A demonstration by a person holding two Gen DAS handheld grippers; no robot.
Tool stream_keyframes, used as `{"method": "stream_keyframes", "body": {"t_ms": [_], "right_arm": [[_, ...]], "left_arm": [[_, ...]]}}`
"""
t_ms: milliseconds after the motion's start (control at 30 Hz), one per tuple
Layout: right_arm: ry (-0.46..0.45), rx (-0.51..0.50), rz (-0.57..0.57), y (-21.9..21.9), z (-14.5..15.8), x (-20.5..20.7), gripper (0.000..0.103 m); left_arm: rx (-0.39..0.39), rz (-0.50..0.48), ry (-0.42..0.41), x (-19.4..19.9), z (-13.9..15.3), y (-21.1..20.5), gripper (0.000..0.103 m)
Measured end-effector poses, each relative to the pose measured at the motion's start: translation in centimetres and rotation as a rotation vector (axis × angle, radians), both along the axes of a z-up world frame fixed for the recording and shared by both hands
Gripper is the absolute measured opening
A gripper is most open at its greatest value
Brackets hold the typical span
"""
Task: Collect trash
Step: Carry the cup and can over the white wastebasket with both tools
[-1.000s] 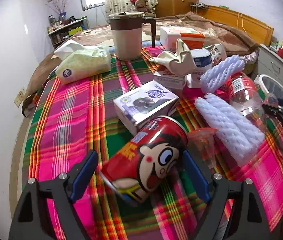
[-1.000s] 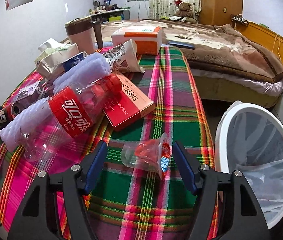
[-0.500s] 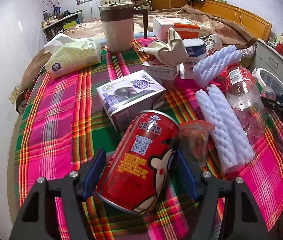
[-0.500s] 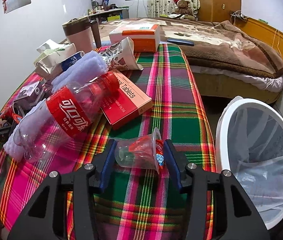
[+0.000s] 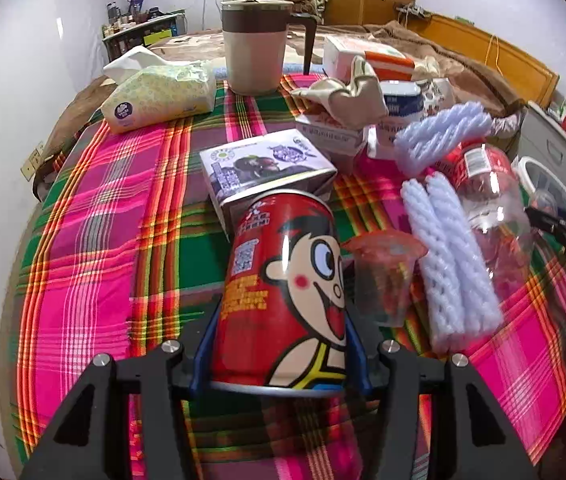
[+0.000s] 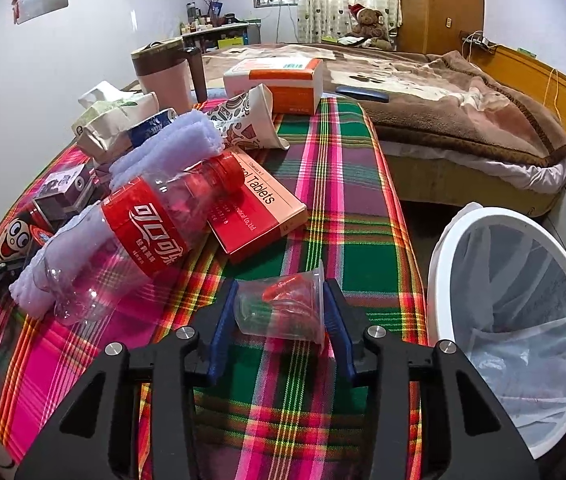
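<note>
The left tongs (image 5: 279, 344) are closing on the red can (image 5: 283, 288) (low centre); the right tongs (image 6: 281, 320) are closing on the clear cup (image 6: 283, 308).

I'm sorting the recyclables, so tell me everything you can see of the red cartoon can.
The red can looks like metal, printed with a wide-eyed cartoon face, a QR code and yellow text. It sits between the blue pads of the left gripper, whose jaws are closing on its sides. Its silver rim faces the camera. Behind it stands a purple-printed carton; a clear plastic cup stands right beside it.
</note>
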State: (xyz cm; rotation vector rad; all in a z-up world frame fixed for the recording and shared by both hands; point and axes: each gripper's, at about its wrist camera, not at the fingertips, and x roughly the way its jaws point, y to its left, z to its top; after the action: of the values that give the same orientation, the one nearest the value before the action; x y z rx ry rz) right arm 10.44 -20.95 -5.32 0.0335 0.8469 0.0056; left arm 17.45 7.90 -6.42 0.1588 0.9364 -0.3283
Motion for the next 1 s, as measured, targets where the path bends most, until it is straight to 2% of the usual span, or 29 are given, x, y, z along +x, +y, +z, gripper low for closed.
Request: {"method": "stream_keyframes", "body": {"t_ms": [433,667,800,1000], "right_arm": [[-0.034,0.017,0.006,-0.1,0.5,-0.8,0.044],[-0.077,0.027,0.001,-0.7,1.8,-1.7,0.044],[-0.102,0.033,-0.007,-1.1,2.6,-2.4,0.044],[-0.158,0.050,-0.023,-2.4,4.0,-4.3,0.044]], "left_arm": [[-0.027,0.041,-0.032,-1.0,0.8,0.1,0.055],[-0.053,0.046,-0.128,-2.6,4.1,-0.7,0.054],[-0.053,0.060,-0.159,-3.3,5.1,-1.1,0.054],[-0.076,-0.016,-0.224,-5.3,7.9,-4.3,0.054]]}}
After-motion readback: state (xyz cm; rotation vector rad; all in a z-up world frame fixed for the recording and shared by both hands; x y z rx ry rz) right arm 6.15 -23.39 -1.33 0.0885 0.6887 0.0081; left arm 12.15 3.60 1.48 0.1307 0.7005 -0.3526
